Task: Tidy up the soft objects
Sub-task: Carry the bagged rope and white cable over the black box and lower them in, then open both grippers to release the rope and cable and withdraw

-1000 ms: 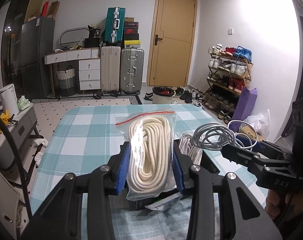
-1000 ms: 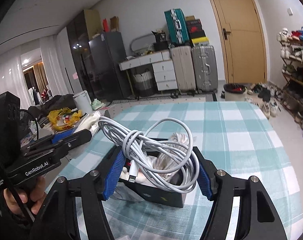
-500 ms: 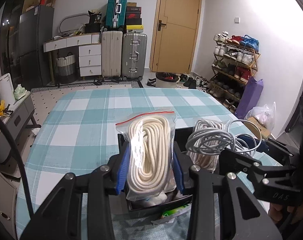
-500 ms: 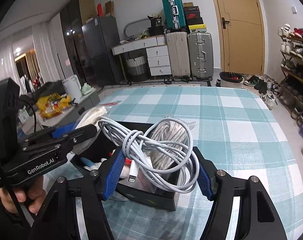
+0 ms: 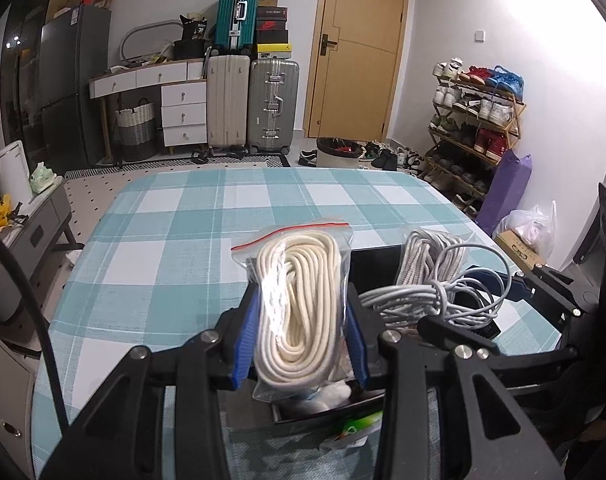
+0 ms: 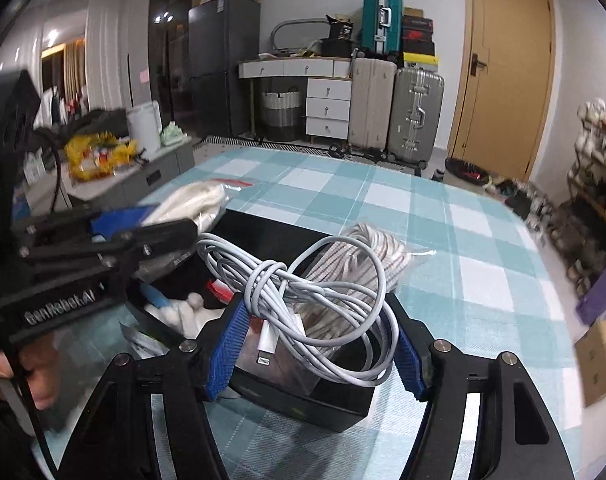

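Soft objects in both grips, low over the checked counter filling mid-frame. Black box at lower centre of the right view, open-topped, already carrying a bagged grey cord toward its right end and white clutter toward its left. Zip bag of cream rope upright at lower centre of the left view, pinched between the narrow jaws of the left gripper, bottom edge over the near-left part of the box. White charging cable, loosely knotted, held across the half-wide jaws of the right gripper and resting against the bagged cord. Lightning plug dangling at the lower left of the bundle.

Probably best: lower each load below the rim before letting go; keep the two closely spaced grippers from colliding; tuck stray loops and the plug inside the wall; leave the rope bag upright only if wedged, otherwise lay flat.
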Demonstrator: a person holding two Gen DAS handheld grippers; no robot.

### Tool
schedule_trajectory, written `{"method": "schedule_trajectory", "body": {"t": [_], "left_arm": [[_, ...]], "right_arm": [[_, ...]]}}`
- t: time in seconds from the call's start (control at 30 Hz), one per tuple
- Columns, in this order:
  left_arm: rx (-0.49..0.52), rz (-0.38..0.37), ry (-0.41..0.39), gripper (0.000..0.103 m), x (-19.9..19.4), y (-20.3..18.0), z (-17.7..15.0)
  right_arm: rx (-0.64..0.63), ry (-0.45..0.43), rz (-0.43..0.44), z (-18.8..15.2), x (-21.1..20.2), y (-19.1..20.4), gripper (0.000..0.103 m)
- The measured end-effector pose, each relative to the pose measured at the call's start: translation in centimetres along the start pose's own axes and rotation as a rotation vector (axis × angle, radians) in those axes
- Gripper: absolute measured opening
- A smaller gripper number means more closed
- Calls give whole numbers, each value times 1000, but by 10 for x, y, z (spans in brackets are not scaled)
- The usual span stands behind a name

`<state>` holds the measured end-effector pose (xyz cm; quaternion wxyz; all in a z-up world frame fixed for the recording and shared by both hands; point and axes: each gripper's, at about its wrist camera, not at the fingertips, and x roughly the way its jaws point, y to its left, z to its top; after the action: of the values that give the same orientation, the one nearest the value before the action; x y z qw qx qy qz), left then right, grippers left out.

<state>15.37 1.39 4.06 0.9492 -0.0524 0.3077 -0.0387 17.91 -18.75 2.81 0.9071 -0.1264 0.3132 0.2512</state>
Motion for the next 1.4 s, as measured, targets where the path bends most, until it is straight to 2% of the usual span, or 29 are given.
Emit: {"method": "schedule_trajectory", "body": {"t": [0.4,0.47,0.53,0.67,0.73,0.8,0.83,0.87,0.9,0.97,1.07,1.3,1.4], "left_arm": [[-13,-15,-8,38,-4,6,2],[-7,-19,-7,38,-4,4,2],[2,-22,-5,38,-3,1,2],[16,-28,10,39,1,-5,4],[25,-33,28,43,5,-8,4],[37,-18,34,64,4,-13,5],[38,-17,30,67,2,-15,5],[42,-18,23,74,-2,-16,5],[42,-17,20,87,-4,-16,5],[35,-6,0,97,-13,-17,4],[32,-11,3,103,-22,-15,1],[28,27,-11,103,-51,-11,-18],[26,39,-11,103,-58,-10,-25]], "right_arm": [[-59,29,32,2,11,10,68],[-58,21,38,3,9,9,73],[-49,6,34,1,4,6,85],[-50,-8,4,-3,-3,1,92],[-39,-6,-6,-6,-5,-3,94],[-25,-4,-8,-8,-7,-7,95],[-19,-5,-10,-9,-9,-9,97],[-14,-6,-15,-10,-10,-11,97],[-11,-7,-20,-12,-13,-13,99],[-1,-12,-35,-15,-18,-17,101],[26,-20,-34,-20,-27,-23,102],[66,-41,-19,-33,-54,-26,102],[87,-38,20,-41,-65,-27,102]]}}
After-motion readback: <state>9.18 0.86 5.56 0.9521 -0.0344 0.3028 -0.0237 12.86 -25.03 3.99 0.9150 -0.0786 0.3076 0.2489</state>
